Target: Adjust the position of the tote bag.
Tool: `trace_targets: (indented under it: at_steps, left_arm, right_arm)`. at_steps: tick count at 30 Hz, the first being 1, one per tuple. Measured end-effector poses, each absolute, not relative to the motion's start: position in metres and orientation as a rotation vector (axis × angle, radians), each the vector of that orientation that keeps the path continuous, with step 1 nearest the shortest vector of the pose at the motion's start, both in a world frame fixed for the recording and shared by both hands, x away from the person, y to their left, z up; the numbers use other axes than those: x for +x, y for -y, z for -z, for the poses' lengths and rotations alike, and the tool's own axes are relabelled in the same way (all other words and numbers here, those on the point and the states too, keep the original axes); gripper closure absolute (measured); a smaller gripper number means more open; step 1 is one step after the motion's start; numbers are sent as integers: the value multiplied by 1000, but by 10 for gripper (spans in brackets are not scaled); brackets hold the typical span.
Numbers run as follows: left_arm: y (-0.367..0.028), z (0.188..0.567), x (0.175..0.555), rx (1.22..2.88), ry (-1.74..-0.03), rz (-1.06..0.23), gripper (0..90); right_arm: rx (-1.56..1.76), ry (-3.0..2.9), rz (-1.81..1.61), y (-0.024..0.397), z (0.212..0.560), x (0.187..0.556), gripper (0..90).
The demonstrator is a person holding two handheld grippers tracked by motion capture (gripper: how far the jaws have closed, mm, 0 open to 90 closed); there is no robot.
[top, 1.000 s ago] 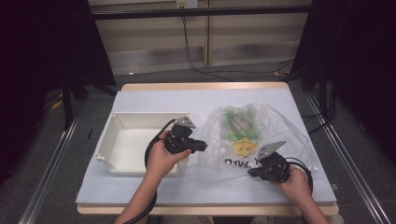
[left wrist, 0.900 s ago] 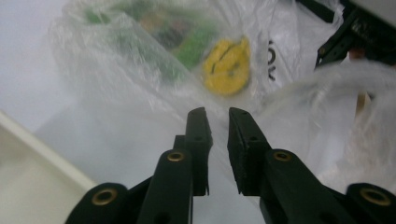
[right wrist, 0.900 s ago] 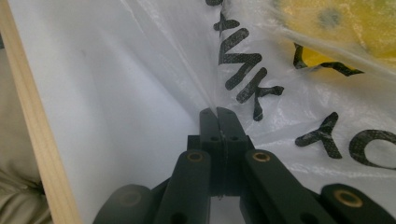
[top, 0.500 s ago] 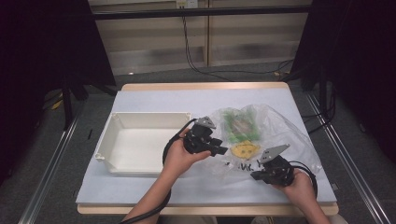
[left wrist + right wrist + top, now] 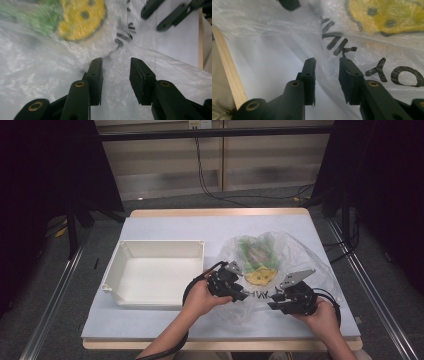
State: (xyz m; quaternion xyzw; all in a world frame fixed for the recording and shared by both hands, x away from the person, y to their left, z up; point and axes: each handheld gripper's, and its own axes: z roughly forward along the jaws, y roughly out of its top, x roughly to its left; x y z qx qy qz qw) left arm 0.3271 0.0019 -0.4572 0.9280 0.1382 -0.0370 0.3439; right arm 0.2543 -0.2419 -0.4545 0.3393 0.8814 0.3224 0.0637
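Your left gripper (image 5: 239, 296) has travelled from beside the white tray (image 5: 150, 292) onto the near edge of the plastic bag (image 5: 295, 255). Its jaws have just been closing, slack film between them, not clamped. Your right gripper (image 5: 274, 304) has just been opening, releasing its fold. Ahead of both tools, the bag is clear, crinkled, printed with black lettering and a yellow face. Green contents inside are blurred beyond identification.

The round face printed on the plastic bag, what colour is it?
Yellow with dark spots, on the plastic bag; the face shows best in the right gripper view.
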Motion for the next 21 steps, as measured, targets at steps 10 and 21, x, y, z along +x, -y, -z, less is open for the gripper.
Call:
trace_targets:
  at_steps: [10,21]
  left_arm:
    - [6,466,320,2505,-319,58,816]
    - [6,463,317,2532,-305,53,900]
  right_arm:
    - [1019,-2672,-942,238,457,257,641]
    - [1054,-2625,-968,243,452,259,623]
